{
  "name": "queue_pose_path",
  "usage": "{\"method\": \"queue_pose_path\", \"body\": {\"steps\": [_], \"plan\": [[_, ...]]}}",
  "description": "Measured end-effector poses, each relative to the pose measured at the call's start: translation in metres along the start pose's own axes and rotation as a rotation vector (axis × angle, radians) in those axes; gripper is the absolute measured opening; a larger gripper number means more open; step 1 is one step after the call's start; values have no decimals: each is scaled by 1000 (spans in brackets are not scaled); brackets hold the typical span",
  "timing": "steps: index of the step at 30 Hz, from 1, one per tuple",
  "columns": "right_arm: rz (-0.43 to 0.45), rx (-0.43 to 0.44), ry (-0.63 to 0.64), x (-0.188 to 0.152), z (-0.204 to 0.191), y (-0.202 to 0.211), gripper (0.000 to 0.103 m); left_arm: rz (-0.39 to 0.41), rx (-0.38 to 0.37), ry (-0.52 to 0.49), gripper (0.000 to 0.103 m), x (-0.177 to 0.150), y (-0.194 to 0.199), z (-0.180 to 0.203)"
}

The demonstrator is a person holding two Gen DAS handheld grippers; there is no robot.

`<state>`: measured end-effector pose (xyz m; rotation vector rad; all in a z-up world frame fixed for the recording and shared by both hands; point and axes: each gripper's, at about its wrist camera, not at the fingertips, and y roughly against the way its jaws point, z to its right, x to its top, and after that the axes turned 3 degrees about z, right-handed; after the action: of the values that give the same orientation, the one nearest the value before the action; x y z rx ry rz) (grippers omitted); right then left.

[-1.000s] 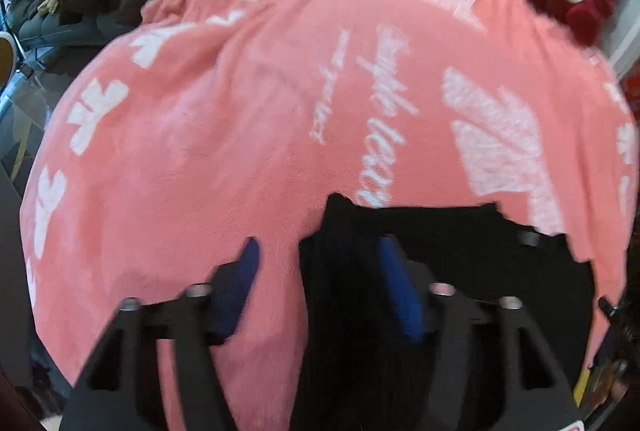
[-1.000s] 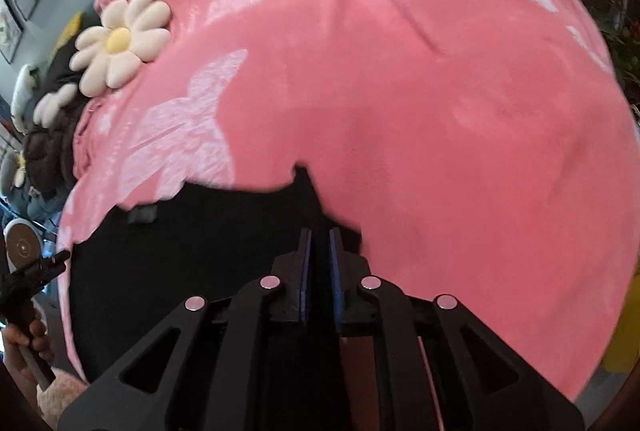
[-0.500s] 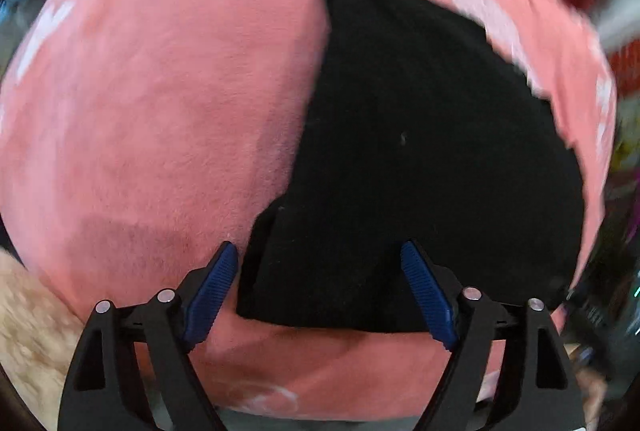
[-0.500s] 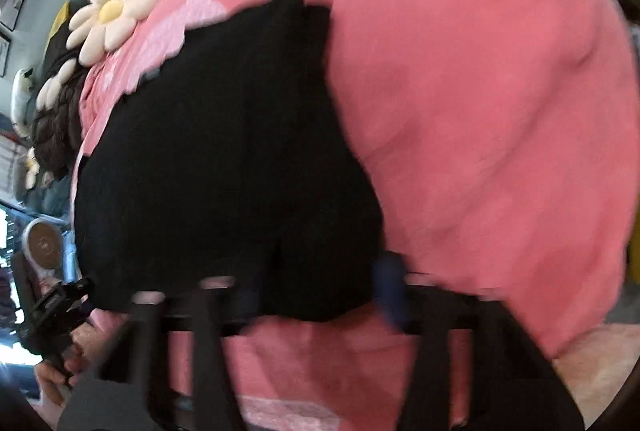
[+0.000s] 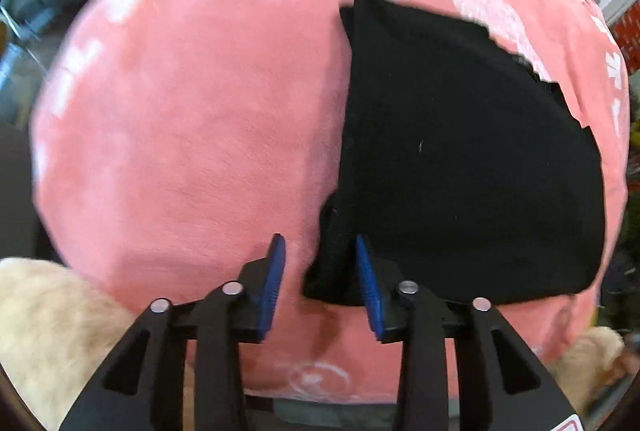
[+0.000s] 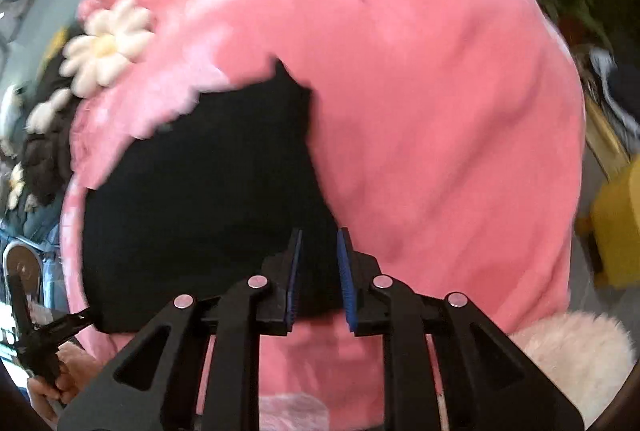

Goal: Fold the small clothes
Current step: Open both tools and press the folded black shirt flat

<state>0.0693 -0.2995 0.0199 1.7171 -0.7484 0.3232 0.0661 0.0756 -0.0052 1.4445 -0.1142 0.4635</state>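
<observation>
- My left gripper (image 5: pixel 320 285) has narrowed since 0.5 s ago: its jaws stand apart but now bracket the near left corner of the black garment (image 5: pixel 460 159), not yet pinching it.
- My right gripper (image 6: pixel 319 277) has come in sharper, jaws a little apart, straddling the near right corner.
- The garment lies ahead of both grippers, spread on the pink blanket (image 5: pixel 192 135), 1 fold already laid.
- I judge both corners nearly caught, ready for the next fold away from me.
</observation>
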Motion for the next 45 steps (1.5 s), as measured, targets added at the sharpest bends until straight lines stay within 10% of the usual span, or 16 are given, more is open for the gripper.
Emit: {"method": "queue_pose_path", "body": {"steps": [9, 13, 17, 32, 39, 40, 43, 45], "plan": [[-171, -146, 232, 26, -48, -102, 11, 106, 71, -151, 53, 6, 5, 47], [-47, -119, 239, 41, -66, -69, 13, 85, 72, -156, 53, 7, -1, 32], [-153, -194, 287, 31, -60, -105, 13, 63, 66, -140, 53, 5, -9, 24], [-64, -174, 86, -15, -17, -39, 14, 48, 92, -180, 54, -2, -18, 28], [-66, -90, -24, 12, 15, -31, 18, 69, -103, -23, 69, 35, 1, 11], [-60, -78, -24, 22, 15, -34, 20, 62, -123, 1, 70, 45, 1, 9], [-21, -41, -16, 54, 7, -43, 66, 31, -190, 68, 76, 80, -7, 2], [0, -17, 21, 76, -3, -55, 66, 17, -200, 100, 76, 99, -18, -2]]}}
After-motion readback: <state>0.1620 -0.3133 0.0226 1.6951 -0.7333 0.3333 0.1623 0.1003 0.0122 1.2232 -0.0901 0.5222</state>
